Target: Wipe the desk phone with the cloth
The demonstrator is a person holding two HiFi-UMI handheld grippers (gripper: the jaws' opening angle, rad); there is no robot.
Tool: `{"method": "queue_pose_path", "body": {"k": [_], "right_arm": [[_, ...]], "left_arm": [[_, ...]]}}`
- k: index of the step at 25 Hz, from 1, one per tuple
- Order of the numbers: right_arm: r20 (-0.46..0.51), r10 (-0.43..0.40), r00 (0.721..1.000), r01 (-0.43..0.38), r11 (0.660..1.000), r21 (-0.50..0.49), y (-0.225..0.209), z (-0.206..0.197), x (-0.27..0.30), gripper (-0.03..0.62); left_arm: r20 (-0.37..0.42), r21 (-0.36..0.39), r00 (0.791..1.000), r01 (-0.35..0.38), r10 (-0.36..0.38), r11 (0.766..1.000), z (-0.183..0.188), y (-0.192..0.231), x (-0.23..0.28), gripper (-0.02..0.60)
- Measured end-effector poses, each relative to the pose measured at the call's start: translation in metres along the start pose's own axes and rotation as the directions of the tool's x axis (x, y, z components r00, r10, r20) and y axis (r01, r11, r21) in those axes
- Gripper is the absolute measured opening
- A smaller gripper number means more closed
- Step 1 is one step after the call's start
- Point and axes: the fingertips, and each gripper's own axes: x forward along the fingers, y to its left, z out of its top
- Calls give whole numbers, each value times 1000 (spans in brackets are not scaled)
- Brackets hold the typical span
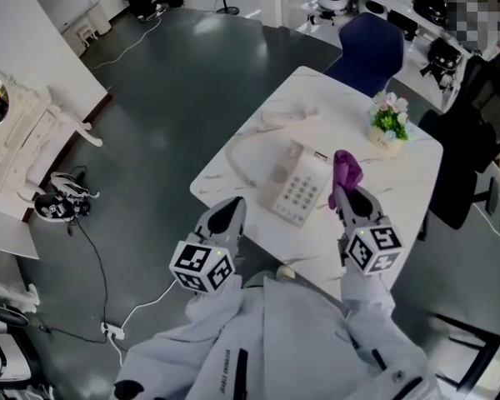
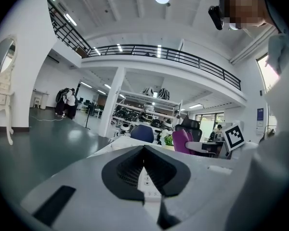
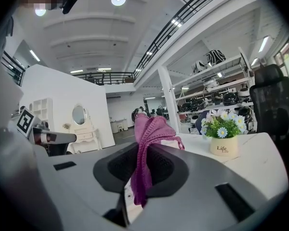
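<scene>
A white desk phone lies on the white table, its keypad facing up. Its handset lies off the base farther back, joined by a looping cord. My right gripper is shut on a purple cloth, which it holds just right of the phone's base. In the right gripper view the cloth sticks up from between the jaws of the right gripper. My left gripper hovers at the table's near left edge, shut and holding nothing. Phone keys show through the left gripper's slit.
A small pot of flowers stands at the table's far right; it also shows in the right gripper view. A blue chair sits behind the table, a black office chair to its right. Cables and a power strip lie on the floor at left.
</scene>
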Motion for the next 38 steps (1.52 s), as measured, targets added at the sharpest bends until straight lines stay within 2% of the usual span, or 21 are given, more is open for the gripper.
{"method": "queue_pose_path", "body": {"k": [13,21,27,38], "right_arm": [[-33,-116,993,115,992,-45,-34,2,20,37],[-98,-219,971,206,970,-131,-56,-4,46,37],[-174,-240,955,198,953,-228,-59,-18,74,37],[-277,-236,932,151,943,-296,-57,-45,98,37]], "left_arm": [[-69,-14,990,121,-122,993,-6,6,55,-2],[-152,-36,965,209,-212,977,-10,20,88,-2],[-203,-55,946,247,-253,968,-19,31,109,-2],[-271,-86,902,325,-336,942,-40,32,136,-2]]}}
